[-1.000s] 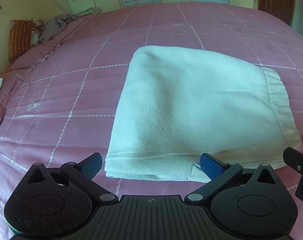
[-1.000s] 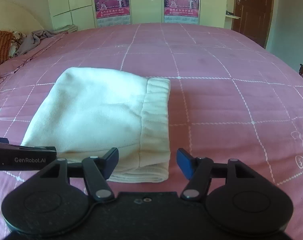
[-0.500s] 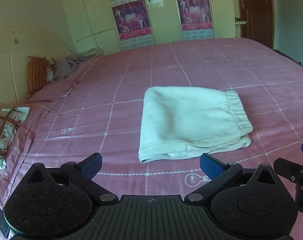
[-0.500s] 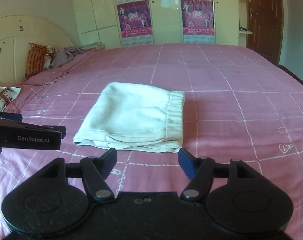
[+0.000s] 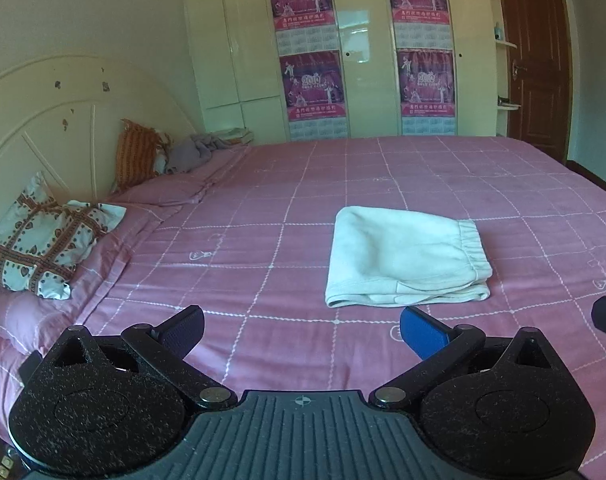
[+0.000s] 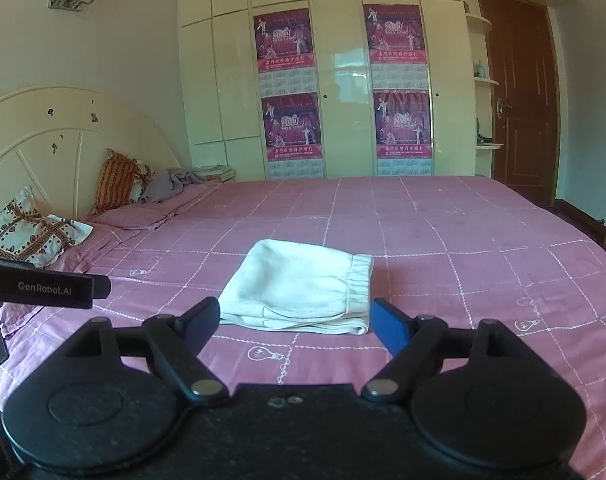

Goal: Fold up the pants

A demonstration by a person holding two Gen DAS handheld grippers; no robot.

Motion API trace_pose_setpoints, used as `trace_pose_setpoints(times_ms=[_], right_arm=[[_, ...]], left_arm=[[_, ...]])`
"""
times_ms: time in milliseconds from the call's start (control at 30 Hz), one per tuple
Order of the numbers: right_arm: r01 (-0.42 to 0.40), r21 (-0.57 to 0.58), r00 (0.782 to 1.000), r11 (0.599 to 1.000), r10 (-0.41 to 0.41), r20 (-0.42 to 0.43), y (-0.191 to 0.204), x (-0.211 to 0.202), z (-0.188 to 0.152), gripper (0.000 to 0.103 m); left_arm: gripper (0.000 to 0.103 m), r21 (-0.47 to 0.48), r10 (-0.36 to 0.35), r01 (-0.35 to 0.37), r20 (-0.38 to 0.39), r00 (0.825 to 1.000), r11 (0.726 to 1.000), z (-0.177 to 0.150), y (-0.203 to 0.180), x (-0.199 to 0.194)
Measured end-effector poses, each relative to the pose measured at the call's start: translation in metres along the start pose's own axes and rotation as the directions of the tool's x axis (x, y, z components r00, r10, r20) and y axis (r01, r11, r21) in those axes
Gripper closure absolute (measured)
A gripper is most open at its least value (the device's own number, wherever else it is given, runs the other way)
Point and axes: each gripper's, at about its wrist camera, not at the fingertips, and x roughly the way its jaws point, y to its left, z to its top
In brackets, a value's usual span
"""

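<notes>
The pants point(image 5: 407, 258) are lying folded on the bed point(image 5: 263, 216), well clear of you. Your left gripper point(image 5: 301, 330) is standing open and empty; your right gripper point(image 6: 293, 322) is opening, nothing between its jaws. Risk: any return sweep could be snagging the loose front layers, undoing the fold.

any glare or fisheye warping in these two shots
Left wrist view: window glare on the glossy wardrobe door, dark vignette corners, door bowed. Right wrist view: same sheen on the wardrobe, headboard curved; folded pants sharp in both.
</notes>
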Motion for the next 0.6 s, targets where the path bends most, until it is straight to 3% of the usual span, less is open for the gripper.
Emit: trace_pose_setpoints(times_ms=[333,500,600], right_arm=[[0.014,0.010,0.998,1.000,-0.015,0.065,0.000,-0.027,0.008,0.002],[0.057,0.005,0.997,0.998,-0.057,0.059,-0.003,-0.028,0.004,0.000],[0.042,0.032,0.997,0.999,-0.043,0.056,-0.008,-0.028,0.003,0.000]], left_arm=[[0.000,0.050,-0.021,0.021,0.013,1.000,0.999,-0.008,-0.022,-0.040],[0.000,0.045,-0.040,0.040,0.000,0.999,0.998,-0.008,-0.033,-0.046],[0.000,0.028,-0.050,0.050,-0.010,0.999,0.998,-0.007,-0.037,-0.048]])
